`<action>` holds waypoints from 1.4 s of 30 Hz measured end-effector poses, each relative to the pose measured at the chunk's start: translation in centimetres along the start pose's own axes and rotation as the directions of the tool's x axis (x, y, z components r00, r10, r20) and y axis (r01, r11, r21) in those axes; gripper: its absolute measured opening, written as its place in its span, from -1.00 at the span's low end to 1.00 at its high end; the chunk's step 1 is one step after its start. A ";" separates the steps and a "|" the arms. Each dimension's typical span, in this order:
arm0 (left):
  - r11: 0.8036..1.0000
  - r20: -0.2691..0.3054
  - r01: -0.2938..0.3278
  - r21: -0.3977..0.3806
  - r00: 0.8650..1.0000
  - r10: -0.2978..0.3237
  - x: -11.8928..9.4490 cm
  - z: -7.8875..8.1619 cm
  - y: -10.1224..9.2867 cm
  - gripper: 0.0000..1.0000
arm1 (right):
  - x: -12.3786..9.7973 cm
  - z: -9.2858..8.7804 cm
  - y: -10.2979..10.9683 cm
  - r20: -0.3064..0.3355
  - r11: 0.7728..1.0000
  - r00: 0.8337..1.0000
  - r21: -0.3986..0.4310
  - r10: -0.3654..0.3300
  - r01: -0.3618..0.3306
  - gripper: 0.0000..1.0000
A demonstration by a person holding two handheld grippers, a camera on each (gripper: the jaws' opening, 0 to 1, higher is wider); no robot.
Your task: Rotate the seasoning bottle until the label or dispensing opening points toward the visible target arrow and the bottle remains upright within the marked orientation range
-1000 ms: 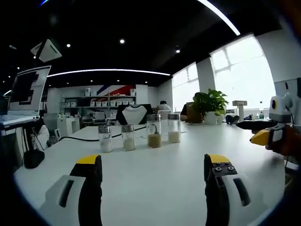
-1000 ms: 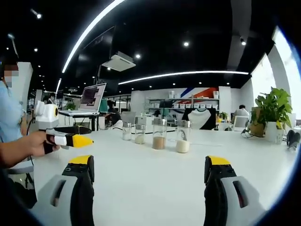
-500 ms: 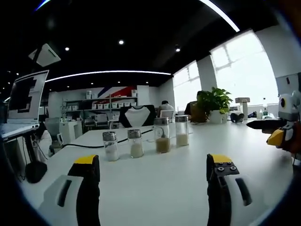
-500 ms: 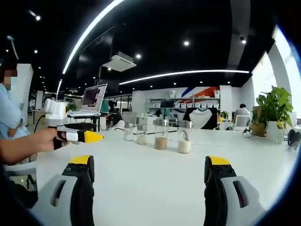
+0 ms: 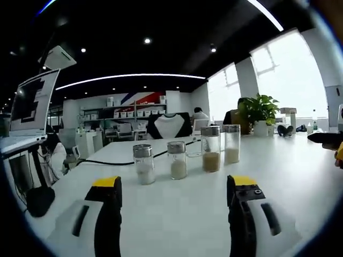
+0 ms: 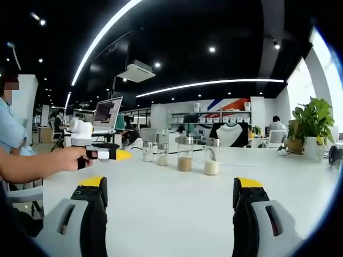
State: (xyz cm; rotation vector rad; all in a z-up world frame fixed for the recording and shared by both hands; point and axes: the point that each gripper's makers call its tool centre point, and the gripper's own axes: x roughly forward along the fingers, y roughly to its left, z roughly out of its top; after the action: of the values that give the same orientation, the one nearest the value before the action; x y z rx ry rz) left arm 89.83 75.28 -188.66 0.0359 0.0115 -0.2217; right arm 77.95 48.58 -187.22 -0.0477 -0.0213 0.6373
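Several glass seasoning bottles with silver caps stand upright in a row on the white table (image 5: pixel 177 225). In the left gripper view a short bottle of white powder (image 5: pixel 143 164) is nearest, then a second short one (image 5: pixel 177 160), a taller one with brown seasoning (image 5: pixel 210 149) and a tall pale one (image 5: pixel 231 144). My left gripper (image 5: pixel 174 184) is open, a short way in front of the row, with nothing between its jaws. In the right gripper view the row (image 6: pixel 185 154) is farther off and my right gripper (image 6: pixel 170 184) is open. The left gripper (image 6: pixel 122 155) reaches in from the left, held by a hand.
A laptop on a stand (image 5: pixel 29 104) sits at the table's left edge, with a black cable (image 5: pixel 102 160) running behind the bottles. A potted plant (image 5: pixel 259 110) stands at the far right. The person's forearm (image 6: pixel 32 166) crosses the left side. Shelves and desks line the back.
The left gripper has moved forward toward the bottle row, so the bottles look larger in its view. In the right gripper view it has slid right toward them. The bottles stand as before.
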 end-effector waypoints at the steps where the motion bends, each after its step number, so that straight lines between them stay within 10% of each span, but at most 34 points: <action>1: 1.000 0.006 -0.003 -0.011 1.000 0.003 0.4 0.2 0.2 0.63 | 0.0 0.0 0.0 0.002 1.000 1.000 0.001 0.001 -0.001 0.99; 15: 0.992 0.017 -0.129 -0.012 0.992 0.129 5.2 0.1 4.3 0.28 | 0.2 -0.5 0.0 -0.007 1.000 1.000 -0.006 0.008 -0.009 0.99; 30: 0.983 -0.044 -0.118 0.142 0.991 0.126 8.7 -2.1 5.3 0.04 | 0.6 -0.8 0.8 -0.020 1.000 0.999 -0.018 0.025 -0.026 0.99; 42: 0.995 0.000 -0.101 -0.004 0.995 0.101 11.3 -0.8 6.1 -0.01 | 1.5 -1.3 2.6 -0.048 0.997 0.997 -0.038 0.060 -0.062 0.96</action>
State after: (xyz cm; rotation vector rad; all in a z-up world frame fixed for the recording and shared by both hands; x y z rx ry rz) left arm 102.19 78.83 -189.44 0.0326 0.0094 -0.1204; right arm 77.64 51.52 -188.60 -0.1016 0.0125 0.6969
